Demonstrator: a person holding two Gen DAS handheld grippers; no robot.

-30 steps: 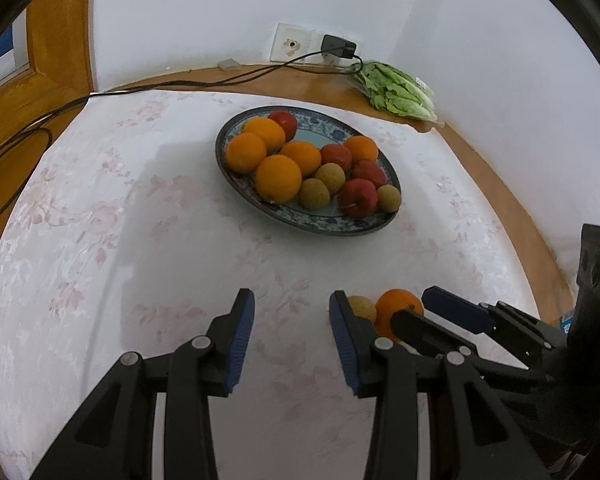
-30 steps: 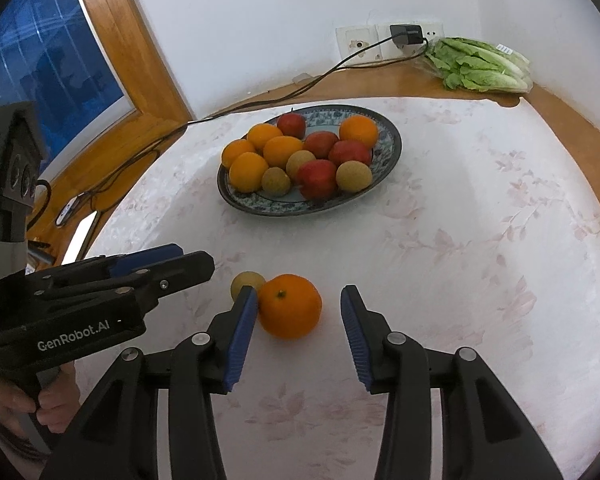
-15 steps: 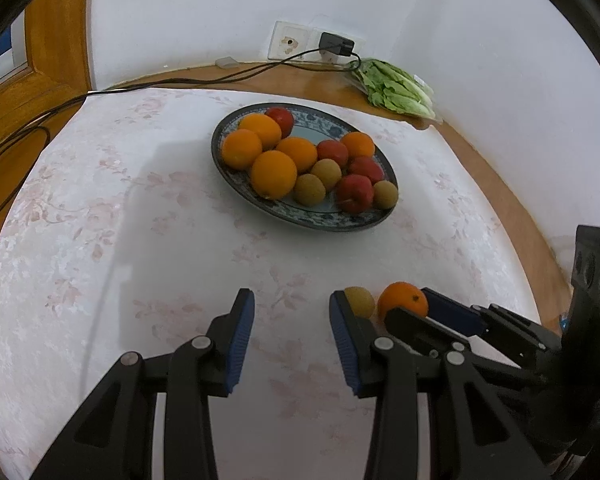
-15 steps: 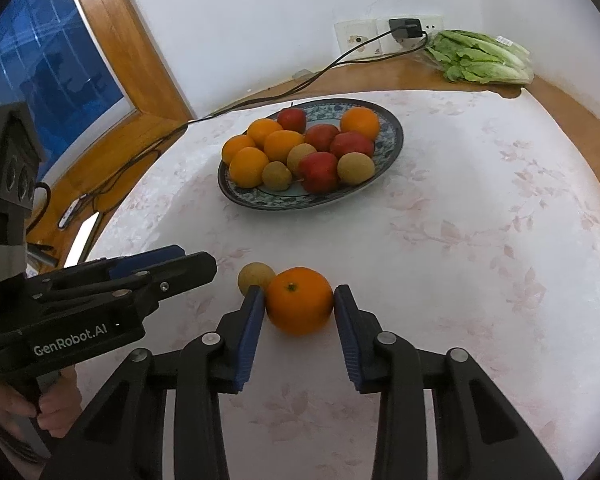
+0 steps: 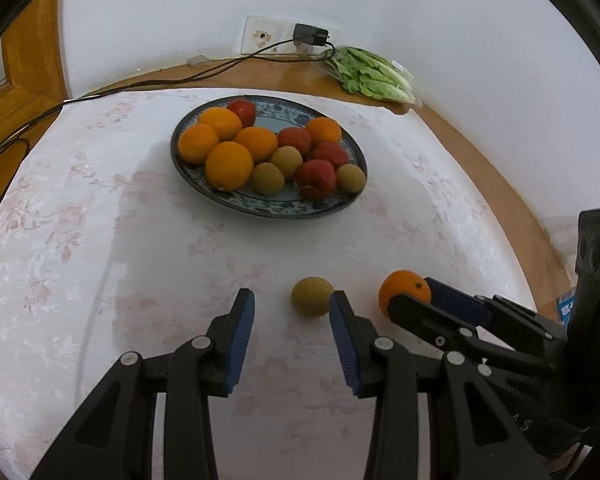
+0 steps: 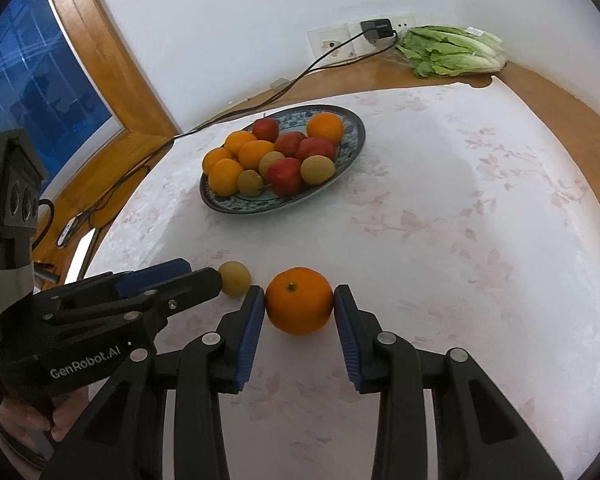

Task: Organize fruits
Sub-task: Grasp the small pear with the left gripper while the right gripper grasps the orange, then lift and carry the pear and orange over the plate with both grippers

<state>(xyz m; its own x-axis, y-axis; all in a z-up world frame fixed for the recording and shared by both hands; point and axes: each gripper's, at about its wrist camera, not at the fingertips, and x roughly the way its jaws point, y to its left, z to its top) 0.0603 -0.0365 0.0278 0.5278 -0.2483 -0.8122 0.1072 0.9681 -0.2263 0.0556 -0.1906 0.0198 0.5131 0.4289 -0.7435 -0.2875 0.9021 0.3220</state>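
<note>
The orange (image 6: 299, 300) sits on the bench (image 6: 440, 280), pinched between my right gripper (image 6: 299, 312) fingers, with the fruit plate (image 6: 354, 140) straight ahead beyond it. My left gripper (image 5: 291, 320) fingers are spread and empty, the small brown fruit (image 5: 312, 296) just ahead, toward their right finger.

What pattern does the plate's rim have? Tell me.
A blue and white floral pattern on the plate, clearest in the left wrist view.

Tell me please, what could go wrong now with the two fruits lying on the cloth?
1. The right tool pinches the round orange only at its sides, so it may slip when lifted.
2. The kiwi lies ahead of the open left tool, near one finger; a nudge could roll it.
3. The plate looks crowded.
</note>
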